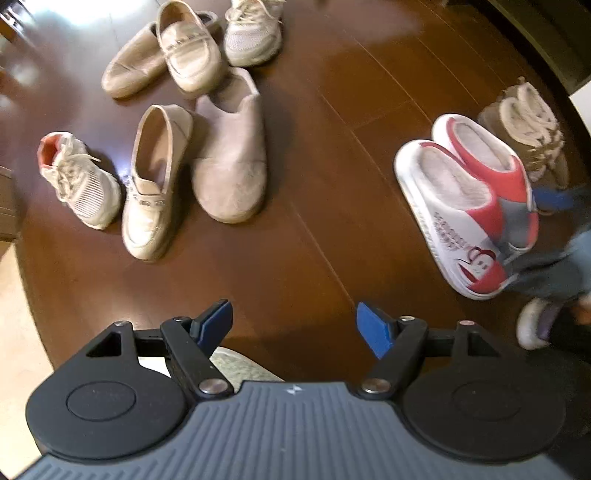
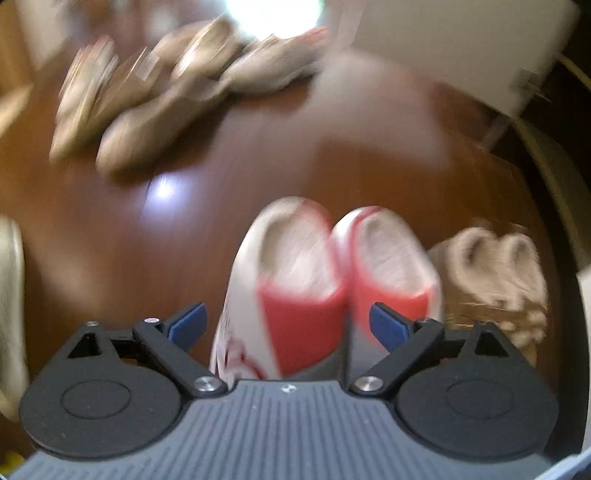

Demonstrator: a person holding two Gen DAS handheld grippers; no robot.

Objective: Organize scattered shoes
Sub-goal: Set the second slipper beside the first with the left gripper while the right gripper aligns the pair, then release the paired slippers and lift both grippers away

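Observation:
Several shoes lie scattered on the dark wooden floor: a white sneaker (image 1: 79, 181), a beige loafer (image 1: 151, 184) and a pinkish slipper (image 1: 231, 162), with their mates (image 1: 188, 48) heaped farther back. On the right a pair of red and white slippers (image 1: 461, 206) stands side by side, a brown fuzzy laced shoe (image 1: 528, 133) behind it. My left gripper (image 1: 295, 325) points down at bare floor, open and empty. My right gripper (image 2: 286, 325) is open above the red and white slippers (image 2: 295, 266); its pads do not press them. This view is blurred.
A pale shoe toe (image 1: 240, 365) shows under the left gripper. The person's foot (image 1: 532, 328) stands at the right edge. Dark furniture (image 1: 535, 33) borders the far right, a white panel (image 2: 461, 44) the back. Bare floor (image 1: 325, 166) separates the two shoe groups.

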